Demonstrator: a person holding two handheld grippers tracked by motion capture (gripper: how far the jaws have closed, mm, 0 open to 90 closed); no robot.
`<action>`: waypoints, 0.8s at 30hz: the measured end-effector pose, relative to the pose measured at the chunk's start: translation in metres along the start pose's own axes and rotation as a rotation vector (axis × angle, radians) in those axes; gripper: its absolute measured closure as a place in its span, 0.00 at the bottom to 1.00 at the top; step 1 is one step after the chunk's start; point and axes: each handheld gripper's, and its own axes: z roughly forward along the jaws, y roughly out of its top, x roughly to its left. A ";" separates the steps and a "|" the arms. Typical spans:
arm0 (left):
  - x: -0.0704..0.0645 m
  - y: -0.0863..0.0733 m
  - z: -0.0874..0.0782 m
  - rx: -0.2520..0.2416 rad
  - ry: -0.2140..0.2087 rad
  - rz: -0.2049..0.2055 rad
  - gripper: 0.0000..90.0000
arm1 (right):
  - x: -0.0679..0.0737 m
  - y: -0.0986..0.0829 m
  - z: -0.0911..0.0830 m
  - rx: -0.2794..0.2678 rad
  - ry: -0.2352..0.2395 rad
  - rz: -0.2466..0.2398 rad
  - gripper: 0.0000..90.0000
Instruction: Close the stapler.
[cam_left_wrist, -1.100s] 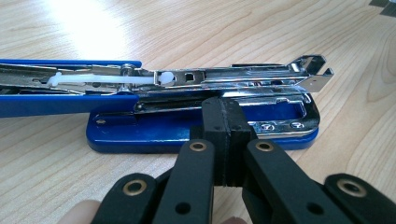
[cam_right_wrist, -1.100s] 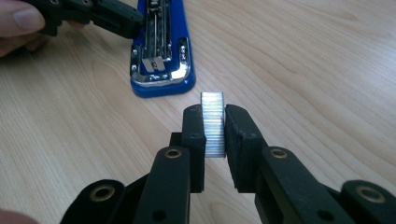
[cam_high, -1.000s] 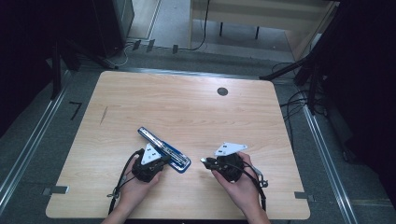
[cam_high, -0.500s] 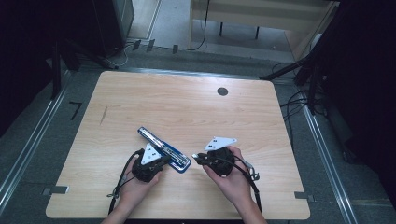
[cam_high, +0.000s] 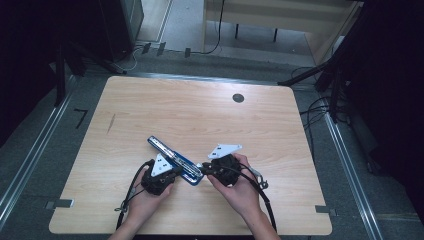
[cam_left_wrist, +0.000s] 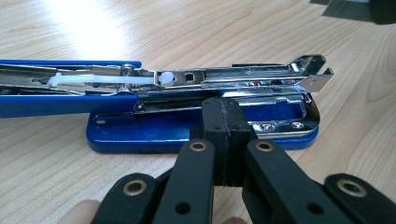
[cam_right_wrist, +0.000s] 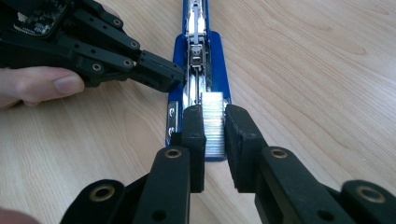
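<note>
Status on the stapler reload. Blue stapler (cam_high: 176, 161) lies on the counter (cam_high: 200, 115), near the front edge, hinged fully open: lid arm laid back flat, metal magazine channel (cam_left_wrist: 233, 77) exposed facing up.

My left tongs (cam_left_wrist: 223, 122) are pressed together, nothing between them, tips right up against the side of the stapler base (cam_left_wrist: 154, 135). In the right gripper view they (cam_right_wrist: 156, 73) sit against the left flank of the base, looks like bracing it so it doesn't slide. Can't tell for sure whether they actually touch.

My right tongs (cam_right_wrist: 214, 123) are pinching a strip of staples (cam_right_wrist: 213, 122), held over the front end of the channel, strip roughly in line with the rail.

Progress, my read: opening is done, staples are picked and brought to the mouth of the magazine. Strip is not yet seated; it sits between the pads above the front end, not down in the rail.

Left to do: lower and slide the strip into the channel, let go, then swing the lid arm back over and close it. White pusher (cam_left_wrist: 100, 79) sits back along the arm, so the rail looks free.
</note>
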 end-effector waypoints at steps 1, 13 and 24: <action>0.000 0.000 0.000 0.000 0.000 0.000 1.00 | 0.000 0.001 0.001 -0.002 0.004 -0.002 0.88; 0.000 0.000 0.000 0.000 -0.001 -0.002 1.00 | 0.005 0.011 0.011 0.012 0.018 -0.004 0.88; 0.000 0.000 0.000 0.001 0.001 0.002 1.00 | 0.009 0.014 0.025 0.032 0.032 -0.017 0.88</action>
